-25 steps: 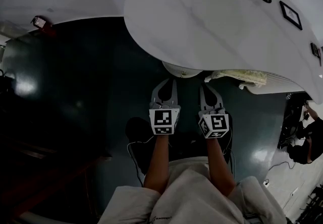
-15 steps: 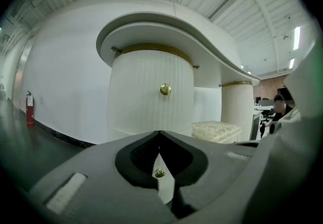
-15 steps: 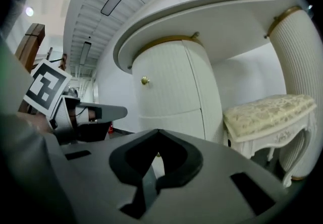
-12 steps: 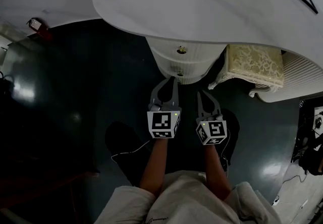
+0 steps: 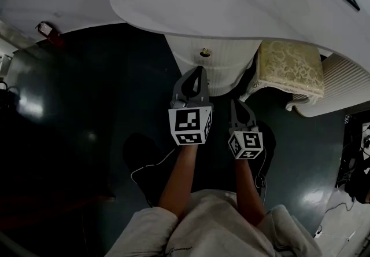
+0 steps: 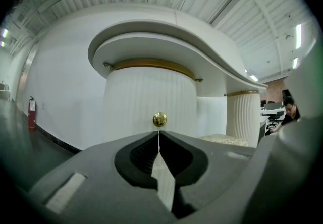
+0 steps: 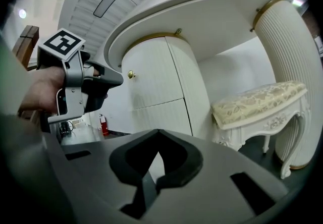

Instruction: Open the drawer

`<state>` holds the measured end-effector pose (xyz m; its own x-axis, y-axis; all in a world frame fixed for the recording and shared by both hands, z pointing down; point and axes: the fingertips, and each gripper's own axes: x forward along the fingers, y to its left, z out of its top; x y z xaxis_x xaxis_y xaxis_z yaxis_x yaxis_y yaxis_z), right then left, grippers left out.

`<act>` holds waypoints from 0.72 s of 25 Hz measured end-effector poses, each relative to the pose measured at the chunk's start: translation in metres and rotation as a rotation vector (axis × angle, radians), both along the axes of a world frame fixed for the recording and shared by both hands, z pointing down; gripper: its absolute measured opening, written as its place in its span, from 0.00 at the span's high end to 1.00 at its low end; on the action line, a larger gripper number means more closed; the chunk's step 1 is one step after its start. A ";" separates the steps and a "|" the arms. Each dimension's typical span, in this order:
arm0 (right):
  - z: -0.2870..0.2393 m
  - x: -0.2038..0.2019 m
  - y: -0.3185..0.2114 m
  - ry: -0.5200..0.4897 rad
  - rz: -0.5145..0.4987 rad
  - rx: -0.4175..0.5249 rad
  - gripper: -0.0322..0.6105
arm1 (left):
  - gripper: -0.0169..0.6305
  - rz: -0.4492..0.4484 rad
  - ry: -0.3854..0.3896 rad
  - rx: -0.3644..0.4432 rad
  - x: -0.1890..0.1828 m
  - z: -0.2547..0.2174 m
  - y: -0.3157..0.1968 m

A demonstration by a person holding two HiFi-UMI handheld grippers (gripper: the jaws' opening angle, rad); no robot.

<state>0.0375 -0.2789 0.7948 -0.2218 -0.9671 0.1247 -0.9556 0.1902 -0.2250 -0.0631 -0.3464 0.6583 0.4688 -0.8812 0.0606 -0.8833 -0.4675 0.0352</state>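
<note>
Drawer knob (image 6: pixel 159 119) sits at twelve o'clock, near my left gripper (image 6: pixel 159 133), the nearer one, jaws together.

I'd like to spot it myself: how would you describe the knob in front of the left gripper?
Under the big white curved desk top stands a rounded, ribbed white pedestal, beside a cream cushioned stool. The knob sits on the pedestal's front: a small shiny gold ball, the only round gold thing on that white face.
</note>
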 end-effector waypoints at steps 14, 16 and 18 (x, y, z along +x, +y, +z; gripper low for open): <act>0.008 0.005 0.013 0.001 0.018 -0.029 0.93 | 0.68 -0.045 -0.093 0.033 0.019 -0.029 -0.025; 0.010 0.008 0.015 -0.001 0.025 -0.031 0.93 | 0.68 -0.059 -0.084 0.027 0.019 -0.027 -0.029; 0.011 0.012 0.016 -0.001 0.036 -0.031 0.93 | 0.68 -0.077 -0.080 0.018 0.017 -0.024 -0.034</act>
